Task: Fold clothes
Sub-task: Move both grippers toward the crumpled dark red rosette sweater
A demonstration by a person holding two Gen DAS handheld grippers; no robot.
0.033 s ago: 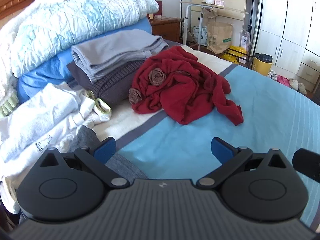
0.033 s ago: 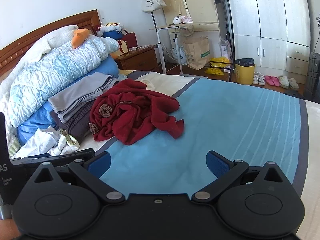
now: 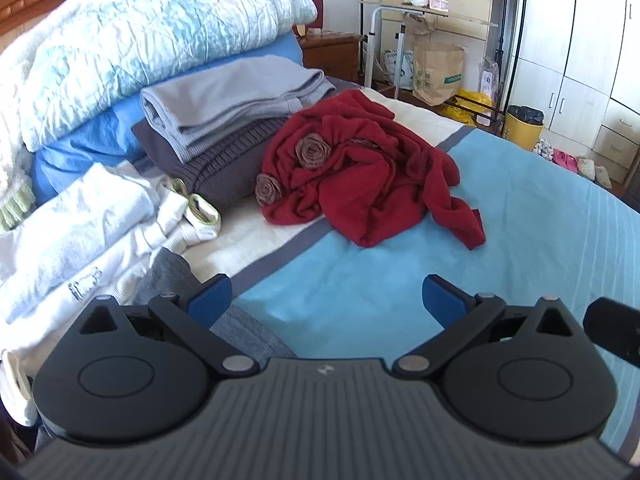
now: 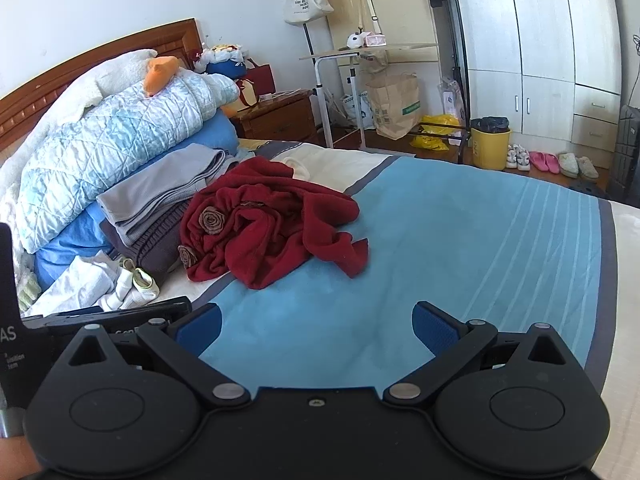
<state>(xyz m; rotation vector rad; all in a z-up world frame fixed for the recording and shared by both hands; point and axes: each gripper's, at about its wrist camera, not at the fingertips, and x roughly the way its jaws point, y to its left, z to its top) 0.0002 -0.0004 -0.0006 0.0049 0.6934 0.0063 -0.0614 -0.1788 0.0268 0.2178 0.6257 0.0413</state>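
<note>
Your left gripper (image 3: 326, 300) and right gripper (image 4: 316, 326) hang spread and empty; the red garment (image 3: 368, 176), probably a sweater, lies crumpled on the bed (image 3: 540, 240), needing spreading.

Bed with blue-and-cream striped cover (image 4: 460, 240). Crumpled dark-red garment with fabric rosettes (image 3: 360, 184) lies on it; folded grey knitwear stack (image 3: 224, 120), white clothes heap (image 3: 80, 224), quilted pale-blue bedding pile (image 3: 140, 52) alongside.

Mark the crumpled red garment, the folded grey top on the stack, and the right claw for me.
red garment (image 4: 276, 232): right wrist view, middle of the crumpled heap.
folded grey top (image 3: 236, 100): left wrist view, flat upper face of the fold.
right claw (image 4: 316, 330): right wrist view, midway between its open blue fingertips.
</note>
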